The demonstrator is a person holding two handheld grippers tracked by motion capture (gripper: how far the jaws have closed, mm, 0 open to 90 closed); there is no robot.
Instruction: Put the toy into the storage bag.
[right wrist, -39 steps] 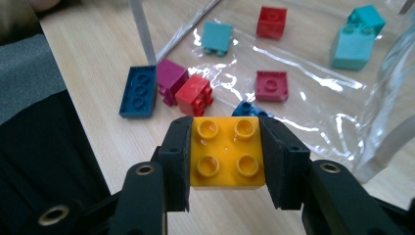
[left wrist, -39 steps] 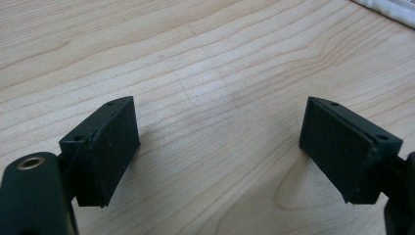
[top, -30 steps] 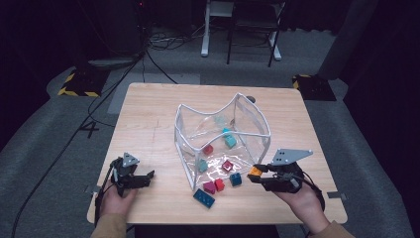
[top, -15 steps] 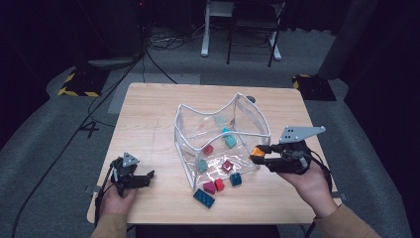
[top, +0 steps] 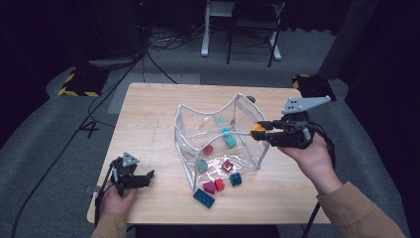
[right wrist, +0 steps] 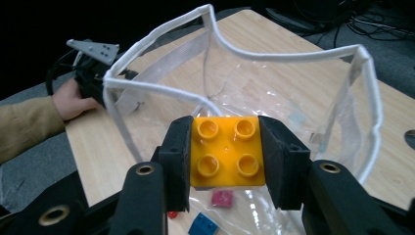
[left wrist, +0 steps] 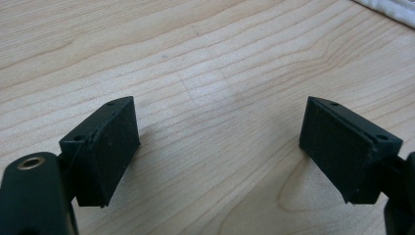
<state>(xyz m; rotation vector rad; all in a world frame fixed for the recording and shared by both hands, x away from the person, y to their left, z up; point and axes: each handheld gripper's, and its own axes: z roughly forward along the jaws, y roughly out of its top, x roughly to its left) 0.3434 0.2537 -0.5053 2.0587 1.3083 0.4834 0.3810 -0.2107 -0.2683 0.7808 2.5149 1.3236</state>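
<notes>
A yellow four-stud brick (right wrist: pixel 227 151) is pinched between the two black jaws of the right gripper (right wrist: pixel 226 156), studs facing the camera, and is held in the air at the right-hand rim of a clear plastic bin (top: pixel 193 124) with white piping; in the high view the brick (top: pixel 257 132) is seen level with that rim, above the counter (top: pixel 148 114). The jaws of the left gripper (left wrist: pixel 220 147) are spread wide with bare wood grain between them, and the gripper (top: pixel 132 177) is held low near the front left corner of the counter, well apart from the bin. Inside the bin a red brick (top: pixel 208 149), a dark red brick (top: pixel 227 166) and several teal bricks (top: pixel 230 141) are scattered over its clear floor. Just outside its front wall, a blue brick (top: pixel 204 197), a magenta brick (top: pixel 209 187), a small red brick (top: pixel 219 184) and a teal-blue brick (top: pixel 236 179) are lying on the wood. The counter is a pale, square wooden top with light grain. It is surrounded by grey carpet (top: pixel 44 139), across which black cables (top: pixel 74 134) are trailed on the left. Two yellow-and-black striped floor plates (top: pixel 77 84) are placed beyond the far corners, and white furniture legs (top: pixel 205 34) are seen in the dark background.
</notes>
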